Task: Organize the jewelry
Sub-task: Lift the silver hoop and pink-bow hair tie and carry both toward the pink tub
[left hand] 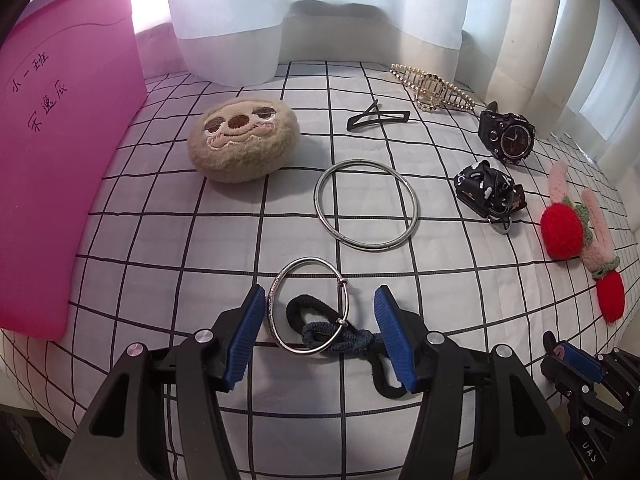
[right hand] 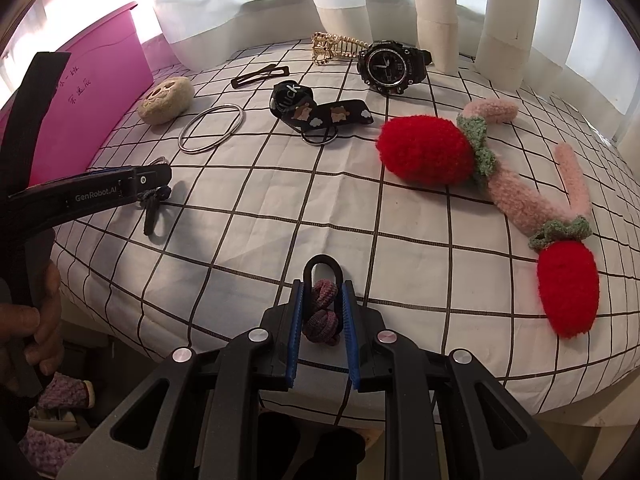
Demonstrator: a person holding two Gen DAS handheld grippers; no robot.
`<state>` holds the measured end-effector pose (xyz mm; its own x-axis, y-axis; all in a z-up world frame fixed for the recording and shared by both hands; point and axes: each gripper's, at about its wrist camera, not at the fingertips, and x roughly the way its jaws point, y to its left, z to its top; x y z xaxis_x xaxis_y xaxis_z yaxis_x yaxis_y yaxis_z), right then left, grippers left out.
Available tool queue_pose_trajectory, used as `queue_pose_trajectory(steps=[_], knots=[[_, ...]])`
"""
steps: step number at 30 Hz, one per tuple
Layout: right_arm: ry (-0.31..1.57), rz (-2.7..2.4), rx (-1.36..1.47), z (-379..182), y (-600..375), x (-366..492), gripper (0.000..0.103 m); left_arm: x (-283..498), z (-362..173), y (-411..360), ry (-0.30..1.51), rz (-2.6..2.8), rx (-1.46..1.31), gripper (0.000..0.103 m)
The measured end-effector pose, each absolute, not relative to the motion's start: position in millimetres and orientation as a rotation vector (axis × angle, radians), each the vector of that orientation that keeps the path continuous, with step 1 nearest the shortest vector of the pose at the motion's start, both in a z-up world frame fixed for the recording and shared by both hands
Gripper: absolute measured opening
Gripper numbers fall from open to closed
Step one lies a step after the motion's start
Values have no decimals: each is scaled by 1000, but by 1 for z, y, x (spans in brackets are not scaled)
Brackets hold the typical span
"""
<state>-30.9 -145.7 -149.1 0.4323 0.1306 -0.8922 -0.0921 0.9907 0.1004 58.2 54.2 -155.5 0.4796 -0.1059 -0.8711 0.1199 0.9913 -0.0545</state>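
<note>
A: Straddling the small bangle [left hand: 308,307] and dark ties [left hand: 340,334] on the sheet [left hand: 160,240], left gripper [left hand: 320,336] stood open, not yet closed.

B: Right gripper [right hand: 322,326] was clamped on a purple tie [right hand: 322,308]. Next, likely: close left squarely, lift both to the pink bin [left hand: 60,160].
</note>
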Motion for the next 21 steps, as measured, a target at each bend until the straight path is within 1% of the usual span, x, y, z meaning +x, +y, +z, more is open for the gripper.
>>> queue_pose_trajectory(steps=[8, 9, 10, 21], knots=[[1111, 147, 45, -149, -147, -27, 19, 63, -158, 55, 1064, -106, 16, 56], [1111, 148, 46, -149, -147, -27, 19, 63, -157, 56, 1061, -100, 16, 47], [1110, 149, 46, -149, -147, -26, 19, 61, -157, 57, 1057, -95, 14, 41], [1098, 161, 57, -144, -149, -21, 19, 51, -144, 65, 1054, -118, -35, 40]])
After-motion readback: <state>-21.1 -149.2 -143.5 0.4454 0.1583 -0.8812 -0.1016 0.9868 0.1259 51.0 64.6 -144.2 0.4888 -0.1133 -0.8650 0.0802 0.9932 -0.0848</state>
